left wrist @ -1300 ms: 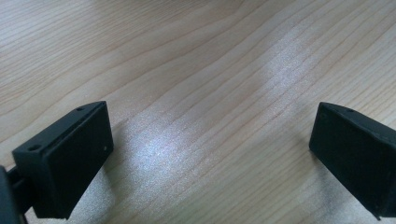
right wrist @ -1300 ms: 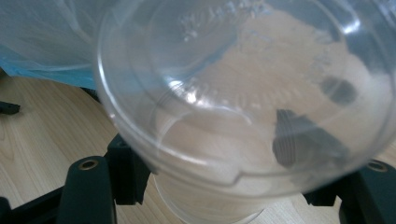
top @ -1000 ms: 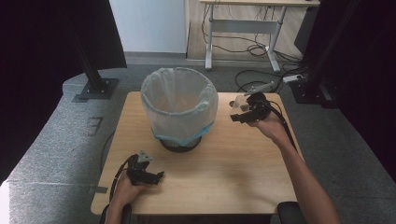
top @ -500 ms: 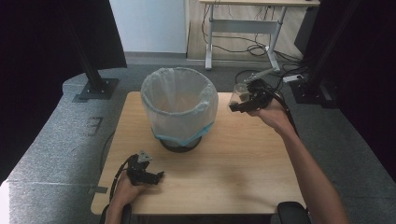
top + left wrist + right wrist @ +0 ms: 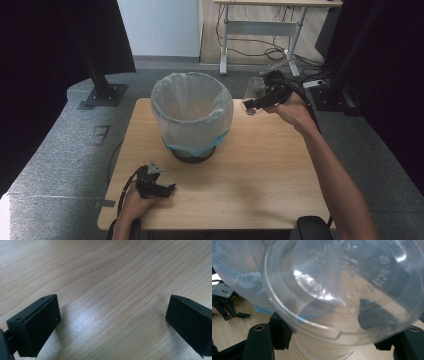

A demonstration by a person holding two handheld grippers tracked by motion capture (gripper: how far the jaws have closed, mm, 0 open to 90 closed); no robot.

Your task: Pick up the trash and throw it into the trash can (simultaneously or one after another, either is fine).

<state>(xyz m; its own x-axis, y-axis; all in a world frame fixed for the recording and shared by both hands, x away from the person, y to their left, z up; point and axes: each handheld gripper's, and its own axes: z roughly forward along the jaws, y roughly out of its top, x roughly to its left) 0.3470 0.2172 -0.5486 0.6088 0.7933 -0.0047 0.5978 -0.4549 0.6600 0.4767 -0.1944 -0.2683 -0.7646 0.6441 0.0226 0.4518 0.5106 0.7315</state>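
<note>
The left gripper [image 5: 165, 189], jaws spread and empty, rests at seven o'clock on the table [image 5: 260, 170]. Farther off at two o'clock, the right gripper [image 5: 250, 104] is clamped on a clear plastic cup [image 5: 255, 89], risen since a second ago and carried nearer the lined bin [image 5: 192, 112] rim. I judge the drop is close.

Table [image 5: 260, 165] viewed from above, facing forward. Left gripper view sits close over bare wood [image 5: 105, 290]; right gripper view shares the bin [image 5: 234, 270].
</note>
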